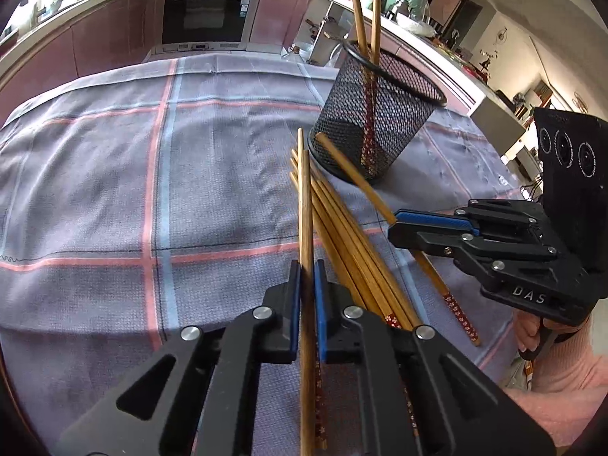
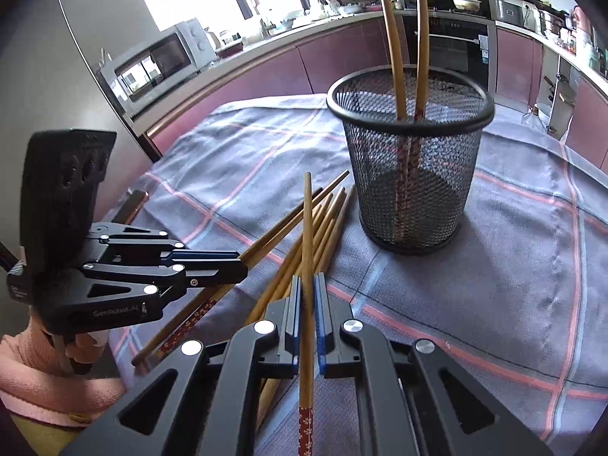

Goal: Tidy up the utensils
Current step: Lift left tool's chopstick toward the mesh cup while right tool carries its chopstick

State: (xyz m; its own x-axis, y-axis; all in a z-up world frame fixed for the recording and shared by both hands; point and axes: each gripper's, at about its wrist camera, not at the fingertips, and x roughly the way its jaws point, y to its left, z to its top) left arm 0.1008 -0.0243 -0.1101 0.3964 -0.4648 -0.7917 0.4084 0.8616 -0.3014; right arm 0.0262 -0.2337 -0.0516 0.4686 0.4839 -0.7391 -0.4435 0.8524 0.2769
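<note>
A black mesh cup (image 1: 380,121) (image 2: 410,190) stands upright on the checked cloth with two chopsticks (image 2: 395,57) leaning in it. Beside its base lies a loose pile of bamboo chopsticks (image 1: 353,250) (image 2: 330,220). My left gripper (image 1: 307,271) (image 2: 241,266) is shut on one chopstick (image 1: 305,197) that points toward the cup over the pile. My right gripper (image 2: 307,285) (image 1: 393,224) is shut on another chopstick (image 2: 308,228), whose tip also points at the cup's base. Both held sticks have red flowered ends toward the handles.
The grey cloth (image 1: 114,174) with pink and blue stripes covers the table. Kitchen counters, an oven (image 1: 207,11) and a microwave (image 2: 159,64) lie beyond the table's far edge. A person's pink sleeves (image 1: 562,364) (image 2: 45,372) hold the gripper handles.
</note>
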